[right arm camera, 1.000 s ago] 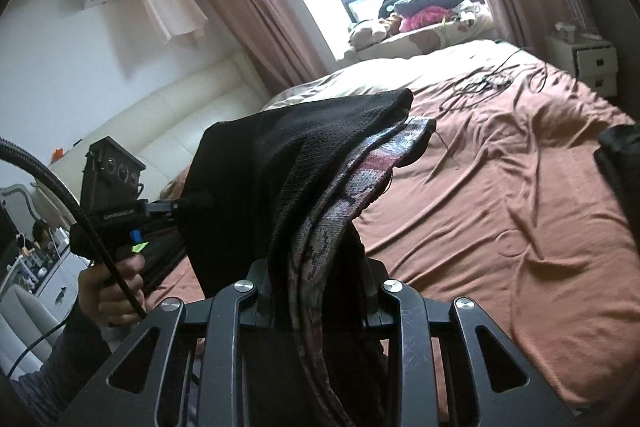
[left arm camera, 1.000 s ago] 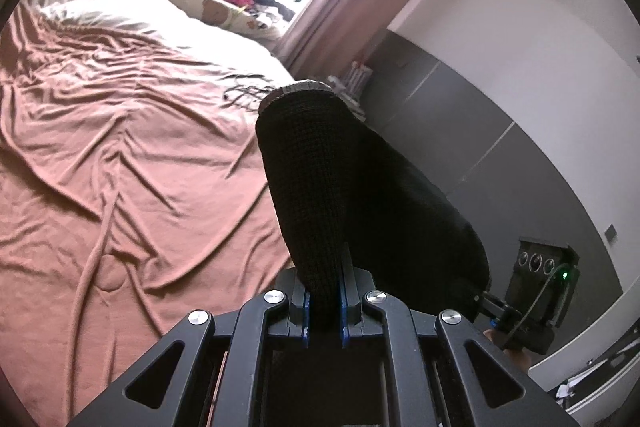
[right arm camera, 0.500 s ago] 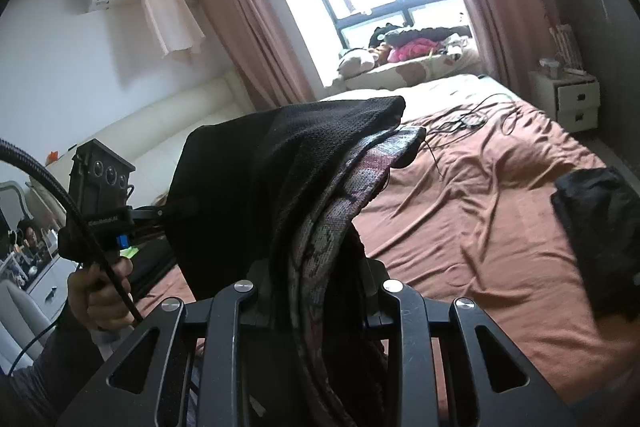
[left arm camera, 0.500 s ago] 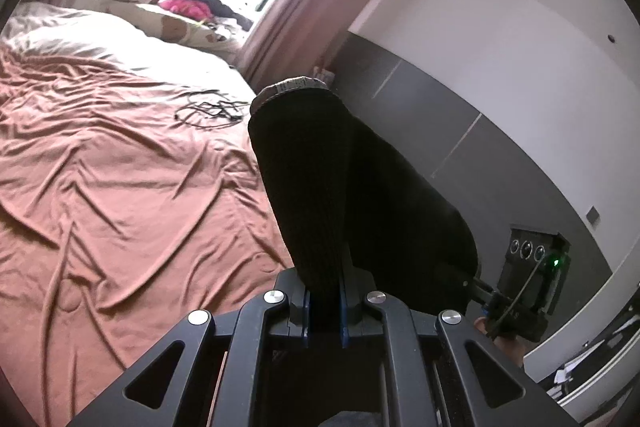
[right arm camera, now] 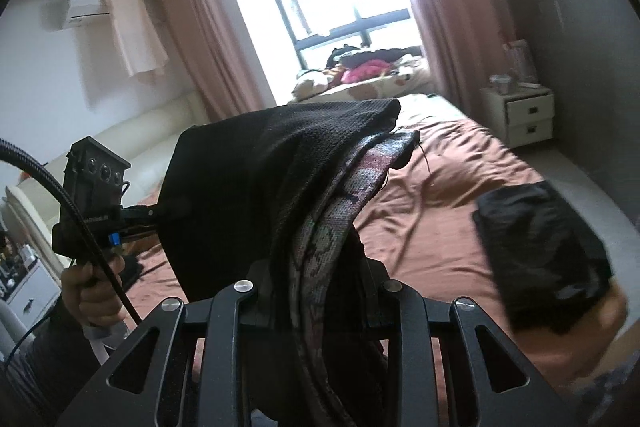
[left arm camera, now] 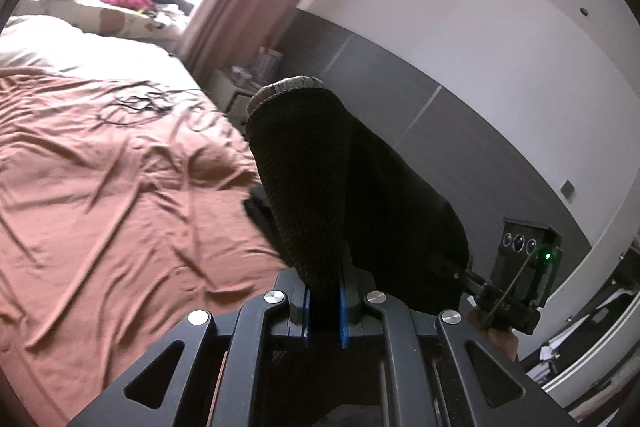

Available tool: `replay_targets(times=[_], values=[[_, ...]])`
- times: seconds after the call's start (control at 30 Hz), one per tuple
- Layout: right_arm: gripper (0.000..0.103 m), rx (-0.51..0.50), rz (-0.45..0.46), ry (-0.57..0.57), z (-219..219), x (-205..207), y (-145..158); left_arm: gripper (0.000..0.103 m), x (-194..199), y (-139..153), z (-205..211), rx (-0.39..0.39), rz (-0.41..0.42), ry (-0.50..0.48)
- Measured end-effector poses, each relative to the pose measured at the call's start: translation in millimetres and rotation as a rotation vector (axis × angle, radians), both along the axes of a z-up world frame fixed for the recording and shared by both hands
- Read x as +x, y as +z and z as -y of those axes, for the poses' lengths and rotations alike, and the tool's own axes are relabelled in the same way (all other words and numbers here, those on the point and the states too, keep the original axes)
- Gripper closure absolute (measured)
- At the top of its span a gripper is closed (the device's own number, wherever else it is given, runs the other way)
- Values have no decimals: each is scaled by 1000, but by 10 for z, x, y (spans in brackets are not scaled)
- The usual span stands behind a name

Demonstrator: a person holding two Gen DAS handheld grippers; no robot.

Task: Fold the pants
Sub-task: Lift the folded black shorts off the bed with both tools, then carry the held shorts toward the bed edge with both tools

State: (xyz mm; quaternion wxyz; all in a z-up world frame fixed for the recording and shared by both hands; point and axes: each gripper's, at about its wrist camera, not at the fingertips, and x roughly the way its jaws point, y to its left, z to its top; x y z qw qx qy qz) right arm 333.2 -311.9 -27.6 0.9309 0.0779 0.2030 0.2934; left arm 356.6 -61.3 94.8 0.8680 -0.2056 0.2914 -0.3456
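Observation:
Black knit pants (left arm camera: 320, 163) with a patterned inner waistband (right arm camera: 340, 211) hang stretched in the air between both grippers, above the bed. My left gripper (left arm camera: 324, 307) is shut on one end, its blue pads (left arm camera: 306, 311) pressing the fabric. In the right wrist view my right gripper (right arm camera: 316, 291) is shut on a thick bunch of the other end, and the cloth hides its fingertips. Each view shows the other gripper off to the side in a person's hand: the right gripper (left arm camera: 516, 267) and the left gripper (right arm camera: 92, 195).
A bed with a wrinkled brown sheet (left arm camera: 100, 195) lies below. A folded black garment (right arm camera: 536, 255) sits near its right edge. Black cables (left arm camera: 152, 103) lie further up the bed. A white nightstand (right arm camera: 520, 115) stands by the grey wall; cushions and clothes fill the window sill (right arm camera: 360, 71).
Both grippers have lifted and carried the pants sideways over the bed. The folded black garment and the nightstand have come further into the right wrist view. Both grips are unchanged.

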Motion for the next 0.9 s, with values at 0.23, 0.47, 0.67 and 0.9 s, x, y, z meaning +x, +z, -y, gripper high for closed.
replay_targets(times=[0.23,0.47,0.67,0.9], values=[[79,-74,38,-59,410,-56,171,92,364,-98,614,-54,-1,-86],[79,-148,58,-131,526,-148,367,92,670,-104,1180,-66,3,-174],[79,-189,64,-172,417,-153,435,92,933,-151,1498,-76,-3,-228],[79,-222,49,-213,323,-159,460,92,1225,-280,1735,-81,-24,-268]])
